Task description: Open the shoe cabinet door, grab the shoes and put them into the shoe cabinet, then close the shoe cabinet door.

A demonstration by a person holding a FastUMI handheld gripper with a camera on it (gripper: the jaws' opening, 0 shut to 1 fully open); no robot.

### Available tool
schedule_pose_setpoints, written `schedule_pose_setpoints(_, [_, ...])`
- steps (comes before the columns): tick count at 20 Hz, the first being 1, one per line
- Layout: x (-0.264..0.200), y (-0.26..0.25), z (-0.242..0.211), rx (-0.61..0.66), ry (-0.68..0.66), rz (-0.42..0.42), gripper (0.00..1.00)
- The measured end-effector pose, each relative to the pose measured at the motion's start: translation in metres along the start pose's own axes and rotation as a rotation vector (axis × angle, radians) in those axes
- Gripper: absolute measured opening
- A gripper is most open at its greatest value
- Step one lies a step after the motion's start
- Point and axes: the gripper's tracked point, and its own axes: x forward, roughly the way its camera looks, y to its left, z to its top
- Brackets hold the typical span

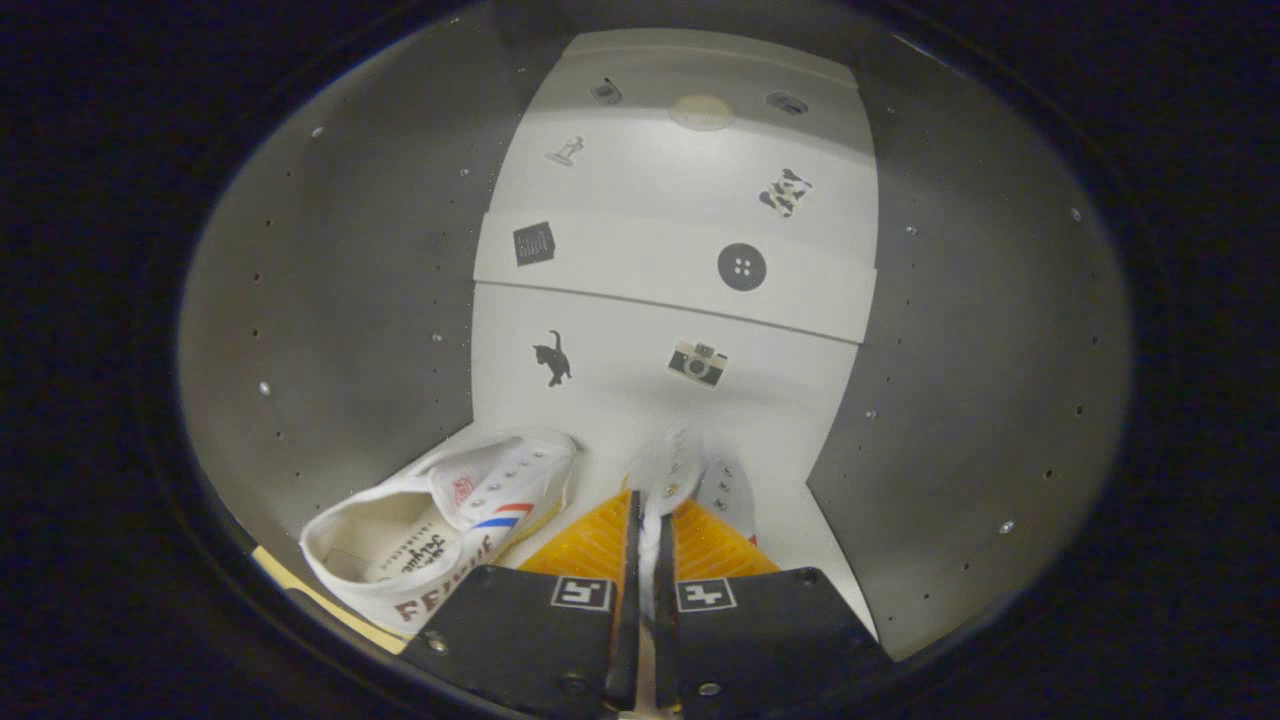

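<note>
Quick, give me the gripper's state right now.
Gripper: shut on a white shoe, its fingers pinching the shoe's edge inside the cabinet, beside the other shoe already set down.

Claw [648,520] pinches one shoe [690,475]; second shoe [440,520] crowds left; right floor free.
</note>
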Motion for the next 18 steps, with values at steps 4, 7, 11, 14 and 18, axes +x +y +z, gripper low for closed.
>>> schedule_pose_setpoints(4, [-0.017,-0.005,0.019,-0.032,-0.08,-0.054,0.6])
schedule_pose_setpoints(7, [-0.033,0.0,0.015,-0.04,-0.063,-0.048,0.9])
schedule_pose_setpoints(11, [-0.066,0.001,0.009,0.006,-0.073,-0.041,1.0])
schedule_pose_setpoints(14, [-0.104,0.003,0.01,0.08,-0.098,-0.022,0.99])
schedule_pose_setpoints(18, [-0.159,0.011,0.011,0.11,-0.127,0.012,1.0])
